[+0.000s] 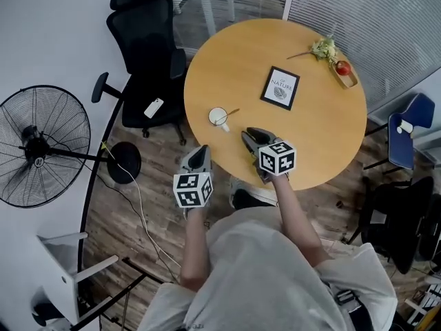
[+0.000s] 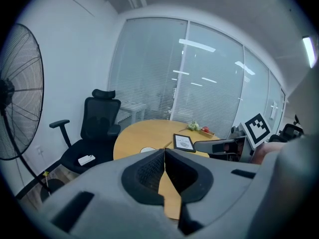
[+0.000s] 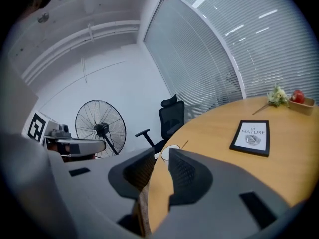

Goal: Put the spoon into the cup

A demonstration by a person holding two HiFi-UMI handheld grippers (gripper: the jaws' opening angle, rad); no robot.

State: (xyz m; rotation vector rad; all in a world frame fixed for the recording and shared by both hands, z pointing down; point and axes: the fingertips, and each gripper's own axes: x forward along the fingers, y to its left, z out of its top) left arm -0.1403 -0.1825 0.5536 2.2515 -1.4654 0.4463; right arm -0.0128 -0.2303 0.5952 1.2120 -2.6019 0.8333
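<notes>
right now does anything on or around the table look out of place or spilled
Nothing looks spilled or broken. Two minor oddities: a small white device lies on the seat of the black office chair, off the table, and the framed print lies flat on the table rather than standing.

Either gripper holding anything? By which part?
Nothing is held. The left gripper has its jaws closed on nothing, and the right gripper has its jaws apart and empty. The spoon sits in the cup.
</notes>
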